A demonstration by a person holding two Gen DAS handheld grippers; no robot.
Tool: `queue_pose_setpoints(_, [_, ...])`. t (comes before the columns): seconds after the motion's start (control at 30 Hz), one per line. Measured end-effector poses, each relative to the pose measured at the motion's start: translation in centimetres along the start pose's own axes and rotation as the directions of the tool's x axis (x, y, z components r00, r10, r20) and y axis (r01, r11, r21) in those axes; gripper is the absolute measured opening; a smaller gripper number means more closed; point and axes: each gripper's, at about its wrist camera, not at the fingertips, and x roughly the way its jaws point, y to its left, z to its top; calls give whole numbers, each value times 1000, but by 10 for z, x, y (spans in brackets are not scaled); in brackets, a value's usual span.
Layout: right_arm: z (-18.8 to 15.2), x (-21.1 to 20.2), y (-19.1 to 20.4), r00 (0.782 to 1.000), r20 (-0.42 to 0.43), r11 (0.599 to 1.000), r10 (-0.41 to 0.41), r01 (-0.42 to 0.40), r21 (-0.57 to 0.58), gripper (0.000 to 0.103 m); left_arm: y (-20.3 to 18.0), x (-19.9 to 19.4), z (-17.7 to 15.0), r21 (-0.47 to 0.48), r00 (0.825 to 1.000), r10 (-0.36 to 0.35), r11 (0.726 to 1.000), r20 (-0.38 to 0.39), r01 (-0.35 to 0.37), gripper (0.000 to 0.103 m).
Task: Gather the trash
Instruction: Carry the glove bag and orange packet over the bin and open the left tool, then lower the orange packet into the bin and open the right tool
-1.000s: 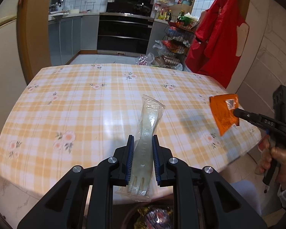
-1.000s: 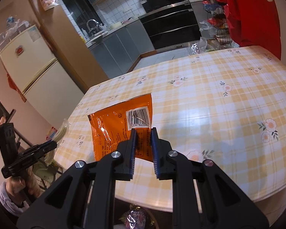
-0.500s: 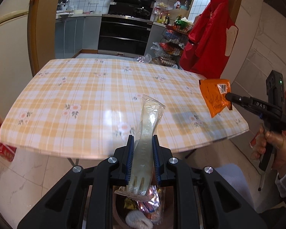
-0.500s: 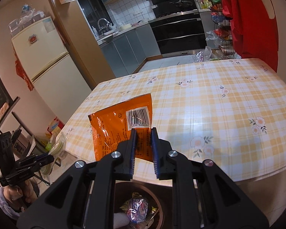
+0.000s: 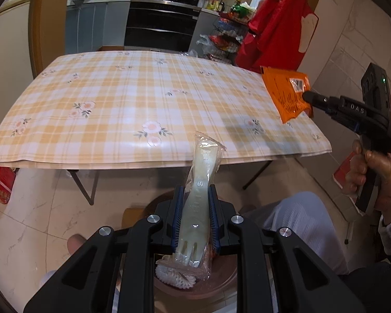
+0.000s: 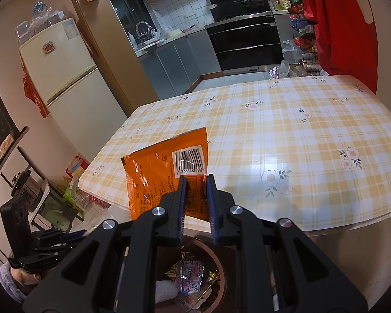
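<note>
Left gripper point(image 5: 194, 203) clamped on a plastic fork sealed in a clear wrapper point(image 5: 198, 203), handle end tilted up and forward, tines pointing back between the blue pads point(image 5: 176, 216); held off the table edge, directly over a round brown waste bin point(image 5: 221, 279) on the pale tiled floor. Inside the bin: a white foam net point(image 5: 169, 276) and a shiny candy wrapper point(image 6: 189, 274), seen from the right wrist view

Right gripper point(image 6: 195, 193) pinching an orange snack packet point(image 6: 164, 174) by its lower edge, barcode label facing the camera, packet standing upright above the near rim of the table point(image 6: 286, 140). In the left wrist view, the same packet point(image 5: 286, 94) hanging at the table's right corner, off the yellow checked floral cloth, gripped by the black tool in a bare right hand point(image 5: 370, 172)

Beyond the table: red garment point(image 5: 276, 28) hanging on the wall, black oven point(image 6: 245, 44), cream fridge point(image 6: 62, 60)
</note>
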Motion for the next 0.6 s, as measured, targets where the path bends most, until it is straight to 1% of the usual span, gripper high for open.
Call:
queue_pose_setpoints(0.03, [-1, 0, 1, 1000, -2, 1000, 1, -1, -2, 18, -2, 3, -1, 5, 1000, -1, 1000, -8, 1, 19])
queue_pose_setpoints(0.1, [-2, -1, 2, 1000, -5, 1000, 1, -1, -7, 18, -3, 5, -1, 7, 1000, 2, 1000, -10, -1, 23])
queue_pose_setpoints(0.17, [-4, -1, 3, 1000, -9, 1000, 1, -1, -12, 18, -3, 4, -2, -1, 1000, -8, 1000, -7, 8, 38])
queue_pose_setpoints(0.2, [-5, -1, 3, 1000, -10, 1000, 1, -1, -14, 18, -3, 3, -1, -4, 1000, -9, 1000, -2, 9, 41])
queue_pose_setpoints(0.27, [-7, 0, 5, 1000, -16, 1000, 2, -3, -18, 18, -2, 1, 0, -9, 1000, 2, 1000, 12, -2, 52])
queue_pose_setpoints(0.3, [-7, 1, 5, 1000, -19, 1000, 3, -3, -20, 19, -2, 0, 1, -12, 1000, 8, 1000, 15, -8, 55])
queue_pose_setpoints(0.43, [-12, 4, 10, 999, -37, 999, 7, -9, -35, 19, 6, -6, 5, -36, 998, 49, 998, 36, -48, 72])
queue_pose_setpoints(0.47, [-13, 5, 12, 999, -41, 999, 8, -9, -39, 19, 8, -8, 5, -43, 997, 62, 997, 38, -60, 75])
queue_pose_setpoints(0.6, [-18, 9, 19, 998, -61, 998, 13, -17, -56, 19, 18, -12, 7, -62, 994, 101, 993, 44, -98, 83])
